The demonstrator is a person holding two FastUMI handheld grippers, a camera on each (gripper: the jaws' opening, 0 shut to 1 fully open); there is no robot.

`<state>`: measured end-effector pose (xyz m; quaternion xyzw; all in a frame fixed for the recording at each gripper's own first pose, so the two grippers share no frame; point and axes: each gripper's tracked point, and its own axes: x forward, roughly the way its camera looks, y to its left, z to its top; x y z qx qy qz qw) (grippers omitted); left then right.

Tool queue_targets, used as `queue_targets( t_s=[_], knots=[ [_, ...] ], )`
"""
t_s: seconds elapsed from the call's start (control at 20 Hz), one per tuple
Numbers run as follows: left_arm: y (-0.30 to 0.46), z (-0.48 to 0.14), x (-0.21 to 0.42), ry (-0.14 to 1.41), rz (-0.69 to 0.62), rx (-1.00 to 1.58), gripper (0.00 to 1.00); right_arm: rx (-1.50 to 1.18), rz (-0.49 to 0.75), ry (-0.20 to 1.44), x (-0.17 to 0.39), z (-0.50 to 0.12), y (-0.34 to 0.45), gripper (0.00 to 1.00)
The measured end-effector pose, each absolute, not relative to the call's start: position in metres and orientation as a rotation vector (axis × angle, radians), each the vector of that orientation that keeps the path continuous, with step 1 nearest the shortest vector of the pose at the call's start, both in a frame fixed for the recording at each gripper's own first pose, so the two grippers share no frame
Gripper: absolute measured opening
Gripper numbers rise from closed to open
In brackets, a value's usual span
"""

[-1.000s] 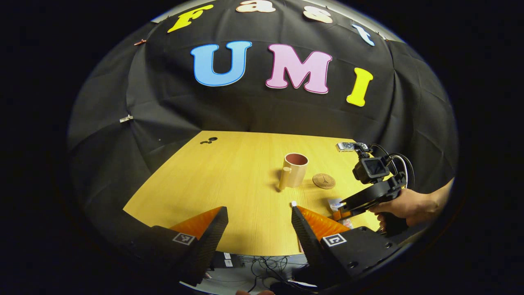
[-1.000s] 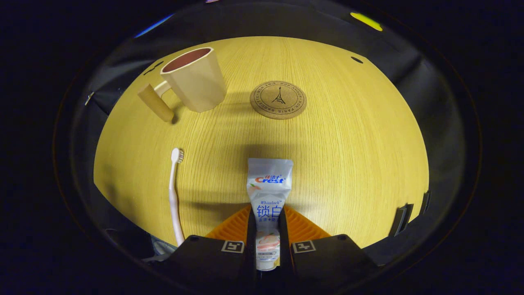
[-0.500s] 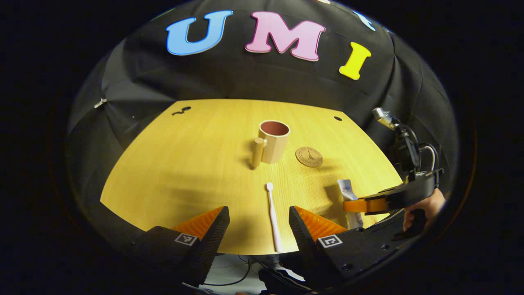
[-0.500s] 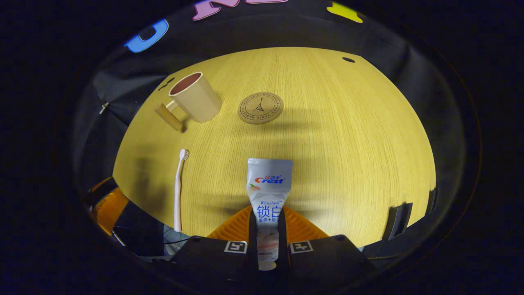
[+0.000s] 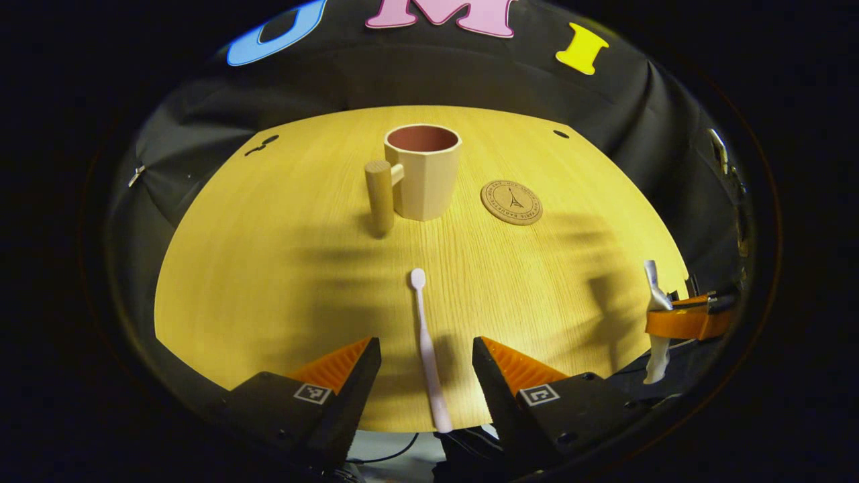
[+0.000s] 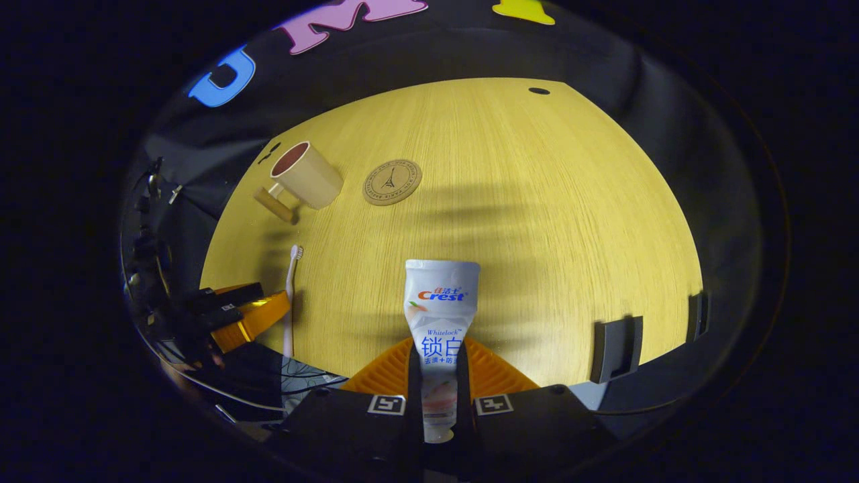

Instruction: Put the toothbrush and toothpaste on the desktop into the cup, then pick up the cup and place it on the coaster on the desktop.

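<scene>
Fingers of the left gripper point(image 5: 426, 362) are hanging spread astride the toothbrush point(image 5: 427, 349), whose long axis is running from the desk's point(image 5: 268, 268) near edge toward the cup point(image 5: 423, 171); the right gripper point(image 6: 441, 396) is pinching the toothpaste point(image 6: 441, 308).

The lower part of the toothpaste tube point(image 6: 441, 322) is hidden between the fingers of my right gripper point(image 6: 439, 376), so I cannot see its cap clearly there. In the left gripper view the same tube point(image 5: 655, 315) appears edge-on and thin, its middle covered by that gripper's finger, and the hand holding it is lost in the dark at the right edge. The toothbrush point(image 5: 427, 349) runs between the fingers of my left gripper point(image 5: 425, 376), and its handle end drops past the desk's point(image 5: 268, 268) near edge. The bristles are too small to make out. The coaster's point(image 5: 511, 202) printed design is too small to tell.
</scene>
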<state>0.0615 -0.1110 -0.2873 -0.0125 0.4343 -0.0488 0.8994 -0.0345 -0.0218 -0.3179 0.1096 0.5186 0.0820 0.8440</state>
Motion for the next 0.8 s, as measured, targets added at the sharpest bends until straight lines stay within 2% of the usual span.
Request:
queue_targets(
  t_s=[0.25,0.4,0.7,0.75,0.8],
  knots=[
    [-0.11,-0.31,0.065,1.009,-0.066,-0.042,0.76,0.262,0.167,1.089,-0.029,-0.32,-0.038,0.23],
    [-0.108,-0.312,0.069,1.026,-0.048,0.012,0.72,0.258,0.163,1.09,-0.022,-0.324,-0.044,0.23],
    [-0.11,-0.315,0.069,1.052,-0.007,-0.009,0.73,0.314,0.17,1.065,-0.007,-0.32,-0.039,0.23],
    [-0.111,-0.315,0.068,1.058,-0.012,-0.005,0.8,0.315,0.173,1.057,-0.006,-0.318,-0.04,0.23],
    [-0.112,-0.315,0.068,1.068,-0.018,-0.004,0.71,0.318,0.173,1.051,-0.005,-0.316,-0.041,0.23]
  ],
)
